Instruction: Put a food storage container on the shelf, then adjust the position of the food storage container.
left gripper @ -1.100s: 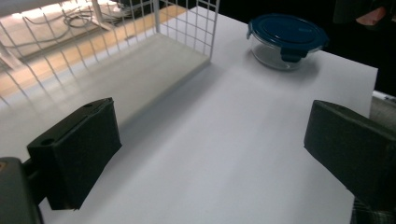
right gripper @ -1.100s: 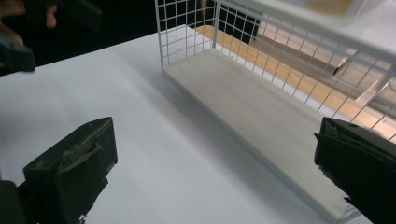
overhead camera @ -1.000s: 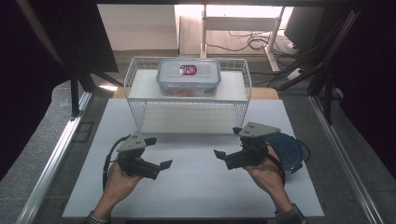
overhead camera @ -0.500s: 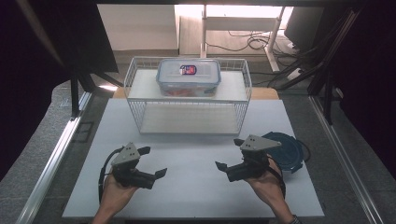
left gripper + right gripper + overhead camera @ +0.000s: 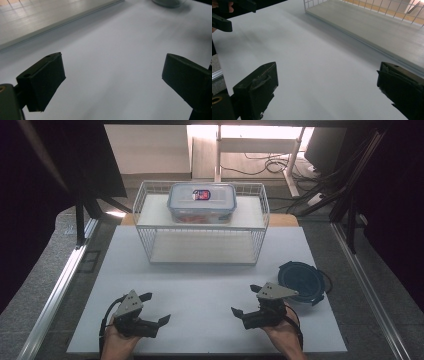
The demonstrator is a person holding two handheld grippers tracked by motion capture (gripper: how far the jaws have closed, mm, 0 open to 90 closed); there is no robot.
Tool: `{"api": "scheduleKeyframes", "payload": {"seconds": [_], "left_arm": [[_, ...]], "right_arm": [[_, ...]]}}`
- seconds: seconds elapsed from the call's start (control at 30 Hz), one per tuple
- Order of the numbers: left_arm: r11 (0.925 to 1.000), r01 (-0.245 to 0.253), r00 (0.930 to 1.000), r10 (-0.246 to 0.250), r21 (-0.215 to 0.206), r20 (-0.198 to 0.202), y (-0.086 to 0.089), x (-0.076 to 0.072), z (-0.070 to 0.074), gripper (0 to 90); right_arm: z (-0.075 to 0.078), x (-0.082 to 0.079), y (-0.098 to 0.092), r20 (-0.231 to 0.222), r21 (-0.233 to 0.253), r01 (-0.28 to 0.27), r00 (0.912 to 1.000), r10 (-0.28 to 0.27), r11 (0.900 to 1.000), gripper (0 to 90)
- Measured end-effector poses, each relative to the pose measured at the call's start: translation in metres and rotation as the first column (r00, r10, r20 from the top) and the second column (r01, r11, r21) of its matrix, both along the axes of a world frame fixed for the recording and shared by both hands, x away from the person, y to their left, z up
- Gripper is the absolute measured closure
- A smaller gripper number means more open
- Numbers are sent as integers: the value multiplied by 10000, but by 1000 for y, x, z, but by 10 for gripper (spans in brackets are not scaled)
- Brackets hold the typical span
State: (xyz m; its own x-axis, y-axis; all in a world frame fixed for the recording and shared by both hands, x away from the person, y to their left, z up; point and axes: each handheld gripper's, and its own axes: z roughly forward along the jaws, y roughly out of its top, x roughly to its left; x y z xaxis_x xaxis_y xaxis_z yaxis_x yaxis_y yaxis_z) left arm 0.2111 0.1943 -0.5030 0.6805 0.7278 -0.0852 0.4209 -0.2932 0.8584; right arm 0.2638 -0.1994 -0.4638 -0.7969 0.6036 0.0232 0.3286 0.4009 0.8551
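A: White tabletop (image 5: 200, 290), dark surrounds, metal rails both sides. What's on it?

B: Wire rack (image 5: 260, 227) at the far end, two levels. Clear lidded container (image 5: 202, 202) sits on the top shelf, roughly centred, w/ a small red-and-blue label on the lid. Lower shelf is a pale board.

A: Anything else on the table?

B: Dark round lid or dish (image 5: 302, 281) near the right edge, flat on the surface, just beyond the right hand.

A: Grippers?

B: Both low at the near edge, well apart from each other. Left gripper (image 5: 154, 308) held by the left hand (image 5: 117, 342), jaws spread wide, nothing between them; tips point toward the middle. In the left gripper view it's bare white table btwn the two black pads (image 5: 43, 81).

A: And right?

B: Right gripper (image 5: 246, 300) in the right hand (image 5: 280, 332), jaws also spread, empty, tips pointing left. Grey three-cornered plate on top of each. Right gripper view: table btwn the pads (image 5: 258, 88), rack's lower board up right, left gripper's black jaws at top left.

A: Touching anything?

B: Neither's touching the rack, container or dish. Can't tell if they rest on the table or hang just above.
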Motion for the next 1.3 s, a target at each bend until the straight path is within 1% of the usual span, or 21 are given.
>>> {"api": "scheduleKeyframes", "payload": {"seconds": [0.2, 0.27, 0.43, 0.53, 0.63, 0.67, 0.73, 0.77, 0.8, 0.87, 0.9, 0.93, 0.97, 1.0, 1.03, 1.07, 1.13, 1.17, 1.2, 1.27, 1.3], "left_arm": [[9995, 166, 9994, -158, 263, -310, -3, -3, -11, 37], [9994, 172, 9995, -164, 308, -259, -4, -3, -11, 36], [9998, 96, 9996, -91, 192, -252, -2, -2, -11, 36], [9999, 100, 9993, -96, 113, -356, -1, -1, -13, 36], [9998, 109, 9991, -103, 145, -412, -1, 0, -14, 36], [9997, 115, 9990, -106, 203, -424, -2, 0, -14, 36], [9996, 123, 9991, -113, 236, -418, -2, 0, -14, 37], [9996, 123, 9991, -113, 236, -418, -2, 0, -14, 37], [9996, 124, 9991, -114, 246, -412, -2, 0, -14, 37], [9995, 133, 9990, -120, 285, -439, -3, 0, -15, 37], [9995, 133, 9990, -120, 285, -439, -3, 0, -15, 37], [9993, 175, 9987, -158, 345, -493, -3, 1, -16, 38], [9993, 175, 9987, -158, 345, -493, -3, 1, -16, 38], [9988, 229, 9983, -205, 435, -546, -4, 1, -17, 38], [9988, 229, 9983, -205, 435, -546, -4, 1, -17, 38], [9984, 245, 9983, -218, 504, -541, -5, 1, -17, 38], [9980, 250, 9990, -228, 579, -384, -6, 0, -16, 40], [9980, 250, 9990, -228, 579, -384, -6, 0, -16, 42], [9977, 215, 9996, -203, 650, -190, -7, -1, -14, 42], [9979, 208, 9997, -201, 610, -110, -6, -2, -14, 43], [9980, 208, 9997, -202, 591, -104, -6, -2, -14, 43]], "right_arm": [[-17, -1, -2, -549, -317, 27, 9985, -44, 9995, 32], [-19, -1, -3, -659, -390, 46, 9978, -72, 9992, 32], [-18, 0, -3, -676, -191, 337, 9971, -349, 9992, 17], [-14, 4, -5, -1003, 61, 643, 9929, -634, 9979, 0], [-12, 7, -7, -1220, 56, 816, 9893, -803, 9966, 0], [-8, 11, -14, -1350, 26, 846, 9873, -835, 9964, 1], [-3, 14, -20, -1474, 52, 1033, 9839, -1015, 9946, 74], [-3, 14, -20, -1474, 52, 1033, 9839, -1015, 9946, 74], [3, 18, -31, -1277, 65, 1491, 9809, -1470, 9888, 189], [10, 22, -44, -1023, -152, 1912, 9761, -1918, 9814, 368], [10, 22, -44, -1023, -152, 1912, 9761, -1918, 9814, 368], [16, 27, -60, -619, -543, 2261, 9714, -2293, 9726, 545], [16, 27, -60, -619, -543, 2261, 9714, -2293, 9726, 545], [19, 31, -74, -445, -589, 2568, 9647, -2595, 9647, 680], [19, 31, -74, -445, -589, 2568, 9647, -2595, 9647, 680], [22, 38, -91, -634, -463, 2929, 9532, -2955, 9550, 792], [23, 44, -106, -646, -525, 3351, 9389, -3381, 9407, 865], [23, 44, -106, -646, -525, 3351, 9389, -3381, 9407, 865], [22, 51, -121, -555, -711, 3826, 9206, -3866, 9212, 890], [21, 58, -134, -570, -723, 4306, 8987, -4348, 8996, 891], [21, 60, -140, -629, -756, 4575, 8846, -4621, 8860, 891]]}}
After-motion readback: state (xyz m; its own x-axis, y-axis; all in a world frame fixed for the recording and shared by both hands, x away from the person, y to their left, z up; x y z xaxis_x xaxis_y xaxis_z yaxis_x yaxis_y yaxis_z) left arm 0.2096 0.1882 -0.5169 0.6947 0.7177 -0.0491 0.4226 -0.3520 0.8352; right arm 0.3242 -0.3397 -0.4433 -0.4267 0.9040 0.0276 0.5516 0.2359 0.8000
